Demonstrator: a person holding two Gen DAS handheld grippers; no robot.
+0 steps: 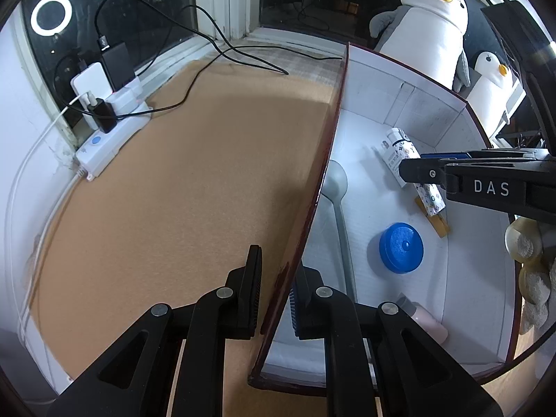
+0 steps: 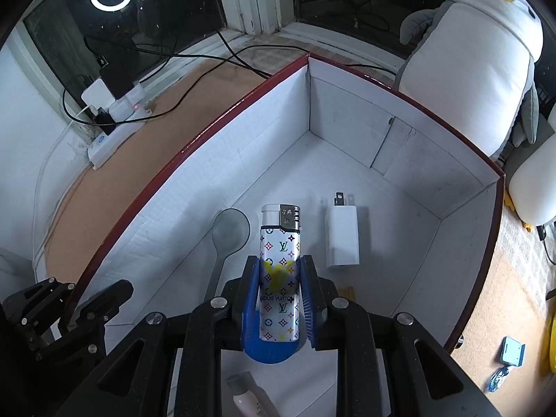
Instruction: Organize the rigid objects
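A white box with a dark red rim point(image 1: 326, 160) point(image 2: 215, 160) stands on a brown mat. My left gripper point(image 1: 278, 271) point(image 2: 74, 295) is shut on its near side wall. Over the box's inside, my right gripper point(image 2: 279, 267) point(image 1: 417, 173) is shut on a white patterned lighter point(image 2: 279, 239) point(image 1: 431, 198), top pointing away. On the box floor lie a grey spoon point(image 2: 231, 231) point(image 1: 335, 182), a white plug charger point(image 2: 342, 239) point(image 1: 392, 163), a blue round lid point(image 1: 401, 246) point(image 2: 269, 354), a wooden clothespin point(image 1: 438, 226) and a pink bottle point(image 1: 427, 319) point(image 2: 250, 399).
A white power strip point(image 1: 111, 139) with chargers and black cables sits at the window on the left. Two penguin plush toys point(image 1: 434, 17) stand behind the box. Yellowish tape rolls point(image 1: 524, 239) lie outside its right wall. Small blue items point(image 2: 510, 351) lie on the floor at right.
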